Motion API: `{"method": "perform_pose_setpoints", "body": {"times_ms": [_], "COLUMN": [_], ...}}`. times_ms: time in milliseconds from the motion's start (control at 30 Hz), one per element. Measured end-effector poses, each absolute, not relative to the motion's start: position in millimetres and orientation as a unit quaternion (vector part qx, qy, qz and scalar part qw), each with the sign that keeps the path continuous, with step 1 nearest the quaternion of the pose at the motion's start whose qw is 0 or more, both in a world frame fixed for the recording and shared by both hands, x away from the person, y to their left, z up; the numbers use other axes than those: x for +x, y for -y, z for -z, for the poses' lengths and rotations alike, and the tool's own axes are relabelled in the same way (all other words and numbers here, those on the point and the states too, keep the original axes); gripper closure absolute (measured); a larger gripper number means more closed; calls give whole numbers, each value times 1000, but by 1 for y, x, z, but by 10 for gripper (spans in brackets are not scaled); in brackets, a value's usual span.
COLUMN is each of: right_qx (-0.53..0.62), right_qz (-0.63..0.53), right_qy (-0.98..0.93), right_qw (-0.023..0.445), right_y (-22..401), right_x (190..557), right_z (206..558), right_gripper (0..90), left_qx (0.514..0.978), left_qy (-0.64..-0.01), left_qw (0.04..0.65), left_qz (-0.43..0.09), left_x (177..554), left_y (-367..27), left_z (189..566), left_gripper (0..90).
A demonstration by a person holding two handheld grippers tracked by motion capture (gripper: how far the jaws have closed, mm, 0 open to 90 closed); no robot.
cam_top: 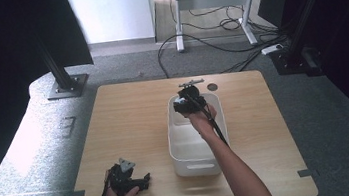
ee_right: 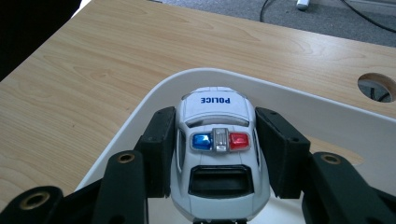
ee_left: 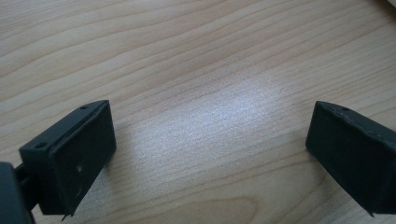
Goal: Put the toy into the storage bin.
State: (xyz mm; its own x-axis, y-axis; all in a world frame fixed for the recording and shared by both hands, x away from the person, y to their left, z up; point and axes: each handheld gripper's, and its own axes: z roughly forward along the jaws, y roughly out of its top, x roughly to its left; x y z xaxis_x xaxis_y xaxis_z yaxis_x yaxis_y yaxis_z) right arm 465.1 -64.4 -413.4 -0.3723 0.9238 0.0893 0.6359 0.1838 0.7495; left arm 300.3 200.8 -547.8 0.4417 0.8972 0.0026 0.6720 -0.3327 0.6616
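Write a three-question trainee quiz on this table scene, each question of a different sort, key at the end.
1. True or false: the right tongs grip a toy police car by its sides.
2. What does the car hang over? A) white bin B) bare table C) floor
3. Fill in: the left tongs are ____ with nothing between the jaws.

Key: 1 true; 2 A; 3 open.

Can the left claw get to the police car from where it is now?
Probably not yet. The left claw rests open at the table's near edge, far from the white bin. The police car is already clamped in the right claw over the bin's far end.
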Motion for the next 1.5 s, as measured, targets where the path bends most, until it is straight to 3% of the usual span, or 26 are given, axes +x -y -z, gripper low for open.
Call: {"method": "perform_pose_setpoints", "body": {"times_ms": [1500], "right_qx": [540], "right_qz": [-331], "right_qy": [-754], "right_qw": [175], "right_y": [58], "right_x": [483], "right_z": [431], "right_gripper": [500], "left_qx": [794], "left_qy": [-494], "left_qw": [301], "left_qz": [-187], "left_x": [300], "left_y": [-201], "left_z": [548], "left_gripper": [16]}}
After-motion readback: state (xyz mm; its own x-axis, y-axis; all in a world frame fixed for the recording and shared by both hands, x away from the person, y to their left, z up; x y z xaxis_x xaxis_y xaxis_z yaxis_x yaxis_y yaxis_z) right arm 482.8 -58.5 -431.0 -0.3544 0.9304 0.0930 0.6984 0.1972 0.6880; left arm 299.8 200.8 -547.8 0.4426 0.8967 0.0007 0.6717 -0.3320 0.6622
